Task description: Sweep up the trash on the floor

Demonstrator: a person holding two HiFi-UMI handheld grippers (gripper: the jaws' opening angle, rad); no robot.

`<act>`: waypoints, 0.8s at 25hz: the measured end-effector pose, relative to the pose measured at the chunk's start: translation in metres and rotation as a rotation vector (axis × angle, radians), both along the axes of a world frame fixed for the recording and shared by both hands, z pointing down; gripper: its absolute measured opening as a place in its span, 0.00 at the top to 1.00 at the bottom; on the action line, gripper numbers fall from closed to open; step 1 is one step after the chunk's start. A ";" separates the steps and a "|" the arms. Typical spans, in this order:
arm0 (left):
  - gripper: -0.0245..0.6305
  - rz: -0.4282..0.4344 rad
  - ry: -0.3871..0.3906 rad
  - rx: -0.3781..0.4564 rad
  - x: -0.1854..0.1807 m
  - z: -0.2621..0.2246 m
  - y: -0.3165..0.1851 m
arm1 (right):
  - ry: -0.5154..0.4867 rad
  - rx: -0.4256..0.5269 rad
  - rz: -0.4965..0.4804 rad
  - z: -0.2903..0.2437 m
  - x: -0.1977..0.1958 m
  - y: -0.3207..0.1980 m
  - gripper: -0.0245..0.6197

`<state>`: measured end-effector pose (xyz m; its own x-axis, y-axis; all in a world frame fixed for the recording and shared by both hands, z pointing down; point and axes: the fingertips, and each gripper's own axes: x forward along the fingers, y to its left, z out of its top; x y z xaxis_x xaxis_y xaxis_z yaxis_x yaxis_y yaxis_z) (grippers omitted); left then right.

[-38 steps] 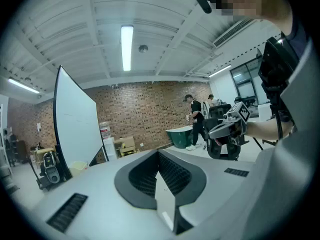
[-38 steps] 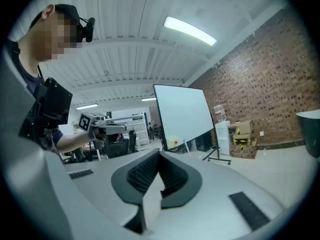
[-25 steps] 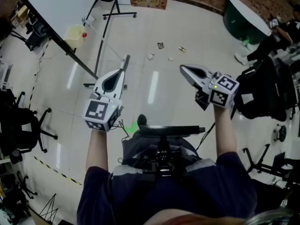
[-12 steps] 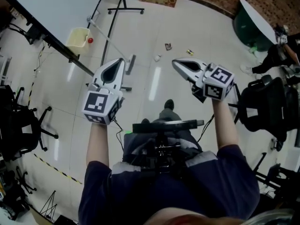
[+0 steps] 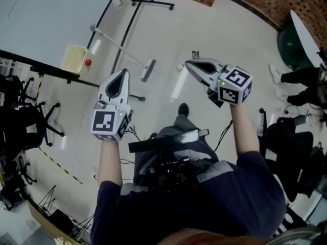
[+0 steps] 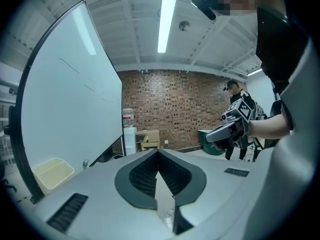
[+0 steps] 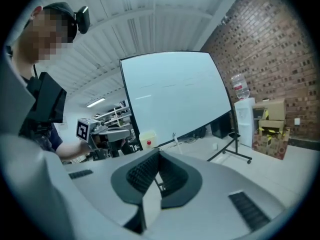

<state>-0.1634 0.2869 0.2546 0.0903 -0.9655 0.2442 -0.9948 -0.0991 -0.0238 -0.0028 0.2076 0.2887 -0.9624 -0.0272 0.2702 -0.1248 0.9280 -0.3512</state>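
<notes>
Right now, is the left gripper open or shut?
Shut and empty. In the left gripper view, the left gripper has its jaws touching at the tips, with nothing held between them.

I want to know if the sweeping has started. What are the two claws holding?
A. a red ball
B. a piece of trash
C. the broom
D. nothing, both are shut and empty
D: the left gripper and the right gripper each have their jaws together with nothing between them, and the broom is out on the floor ahead, apart from both.
</notes>
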 end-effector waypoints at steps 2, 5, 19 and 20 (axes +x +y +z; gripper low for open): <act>0.96 -0.053 -0.022 -0.017 -0.001 0.008 -0.024 | 0.008 0.003 -0.070 0.008 -0.005 -0.028 0.94; 0.96 -0.134 -0.030 -0.034 -0.006 0.015 -0.045 | 0.026 0.042 -0.158 0.013 -0.019 -0.057 0.94; 0.96 -0.350 -0.034 -0.072 -0.111 0.091 -0.106 | 0.016 0.046 -0.351 0.036 -0.136 -0.115 0.94; 0.96 -0.363 -0.025 -0.068 -0.121 0.098 -0.112 | 0.023 0.055 -0.365 0.038 -0.147 -0.118 0.94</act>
<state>-0.2845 0.1745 0.3525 -0.2617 -0.9152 0.3065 -0.9647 0.2577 -0.0543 -0.1499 0.0892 0.3266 -0.9051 0.3015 0.2999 0.2105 0.9304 -0.3001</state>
